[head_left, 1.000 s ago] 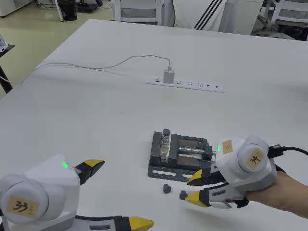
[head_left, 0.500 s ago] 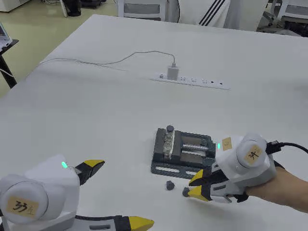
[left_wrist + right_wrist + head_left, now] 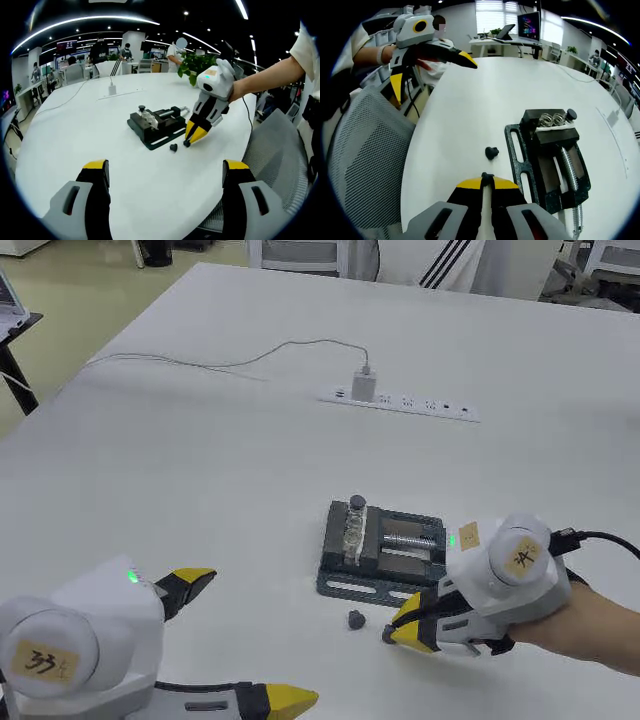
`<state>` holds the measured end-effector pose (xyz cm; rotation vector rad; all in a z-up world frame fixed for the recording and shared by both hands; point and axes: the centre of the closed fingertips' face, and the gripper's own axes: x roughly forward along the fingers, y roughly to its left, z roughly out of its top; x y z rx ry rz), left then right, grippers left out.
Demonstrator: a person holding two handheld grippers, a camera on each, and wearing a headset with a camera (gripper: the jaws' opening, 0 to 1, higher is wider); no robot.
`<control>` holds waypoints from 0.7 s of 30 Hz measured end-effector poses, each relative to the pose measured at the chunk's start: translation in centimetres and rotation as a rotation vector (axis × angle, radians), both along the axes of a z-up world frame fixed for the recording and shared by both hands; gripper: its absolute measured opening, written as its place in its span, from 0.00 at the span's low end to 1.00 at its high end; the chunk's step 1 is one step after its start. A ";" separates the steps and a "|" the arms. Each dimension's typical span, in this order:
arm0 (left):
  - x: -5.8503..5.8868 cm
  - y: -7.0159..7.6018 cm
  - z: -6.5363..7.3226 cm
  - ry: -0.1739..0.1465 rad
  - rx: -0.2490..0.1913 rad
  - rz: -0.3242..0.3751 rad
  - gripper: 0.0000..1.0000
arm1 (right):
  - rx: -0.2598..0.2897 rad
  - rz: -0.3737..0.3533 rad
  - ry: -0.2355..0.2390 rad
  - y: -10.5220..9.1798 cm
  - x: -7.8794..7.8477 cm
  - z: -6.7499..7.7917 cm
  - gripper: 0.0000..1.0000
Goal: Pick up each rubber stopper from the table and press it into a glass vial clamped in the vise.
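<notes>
My right gripper (image 3: 393, 634) rests low over the table just in front of the black vise (image 3: 400, 558) and is shut on a small dark rubber stopper (image 3: 486, 176) at its yellow tips. A second stopper (image 3: 355, 619) lies loose on the table just left of those tips. The vise clamps a row of glass vials (image 3: 353, 532); the far one carries a dark stopper (image 3: 357, 502). My left gripper (image 3: 248, 638) hangs open and empty at the near left, well away from the vise.
A white power strip (image 3: 400, 401) with a plugged charger (image 3: 362, 388) and its cable lies at the far side. Bare white table (image 3: 200, 480) surrounds the vise. A grey mesh chair (image 3: 365, 150) stands at the table's edge.
The right gripper's jaws, open around a stopper on the table a second ago, have closed on it. The left gripper has stayed put. The head camera shifted slightly.
</notes>
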<state>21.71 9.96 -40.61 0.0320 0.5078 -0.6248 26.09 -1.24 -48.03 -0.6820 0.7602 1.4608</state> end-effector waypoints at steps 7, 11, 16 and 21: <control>0.0 -0.1 0.0 -0.002 -0.005 0.000 0.93 | -0.007 -0.044 0.021 0.0 0.0 0.0 0.00; 0.0 -0.2 0.0 -0.003 -0.006 0.000 0.93 | -0.007 -0.079 0.045 0.0 0.0 0.1 0.00; -0.1 -0.2 0.0 -0.006 -0.011 0.000 0.93 | -0.001 -0.107 0.065 0.1 0.1 0.1 0.00; 0.0 -0.3 0.0 -0.009 -0.012 -0.004 0.93 | 0.036 -0.170 0.105 0.2 0.2 0.4 0.00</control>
